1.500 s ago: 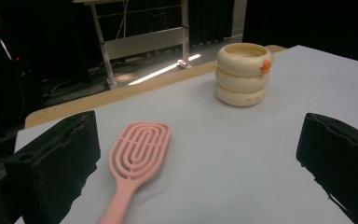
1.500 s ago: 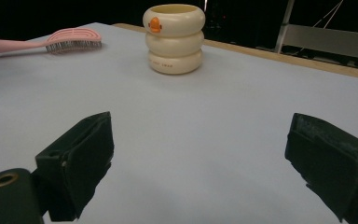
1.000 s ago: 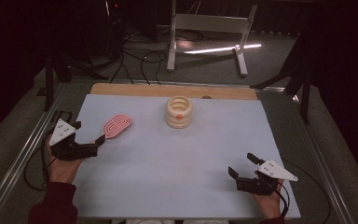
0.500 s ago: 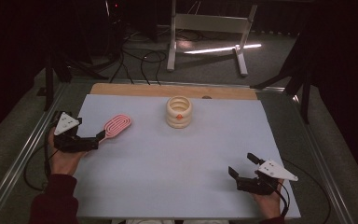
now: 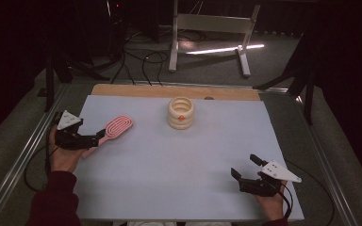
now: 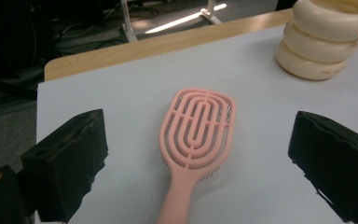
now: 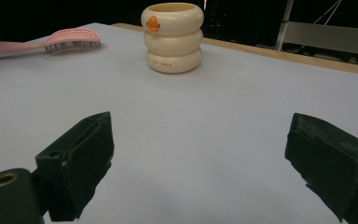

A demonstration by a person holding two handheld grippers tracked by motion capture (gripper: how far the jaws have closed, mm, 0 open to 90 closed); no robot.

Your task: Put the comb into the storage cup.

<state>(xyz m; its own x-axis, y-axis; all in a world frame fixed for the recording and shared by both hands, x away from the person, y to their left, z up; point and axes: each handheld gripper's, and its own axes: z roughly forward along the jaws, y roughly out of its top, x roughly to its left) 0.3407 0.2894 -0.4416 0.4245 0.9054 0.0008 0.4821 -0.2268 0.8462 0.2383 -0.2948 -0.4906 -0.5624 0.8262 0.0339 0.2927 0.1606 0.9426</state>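
A pink hairbrush [image 5: 118,127] lies flat on the pale blue mat [image 5: 169,179] at the left, handle toward the person. My left gripper [image 5: 96,137] reaches over that handle. In the left gripper view the hairbrush [image 6: 196,130] lies between the jaws, which stand wide and clear of it; the left gripper [image 6: 198,154] is open, and its jaws have just been closing a little. A cream ribbed cup [image 5: 181,113] with an orange mark stands at mid-back. My right gripper [image 5: 243,165] rests open at the front right with nothing between its jaws, facing the cup [image 7: 172,37].
A wooden strip [image 5: 174,91] runs along the mat's far edge. Metal rails [image 5: 23,160] border the table on both sides. Behind the table a white stand [image 5: 212,23] and cables sit on the dark floor.
The left hand has moved right and away from the person, bringing its gripper from beside the brush to over the handle. The right gripper, brush and cup have not moved.
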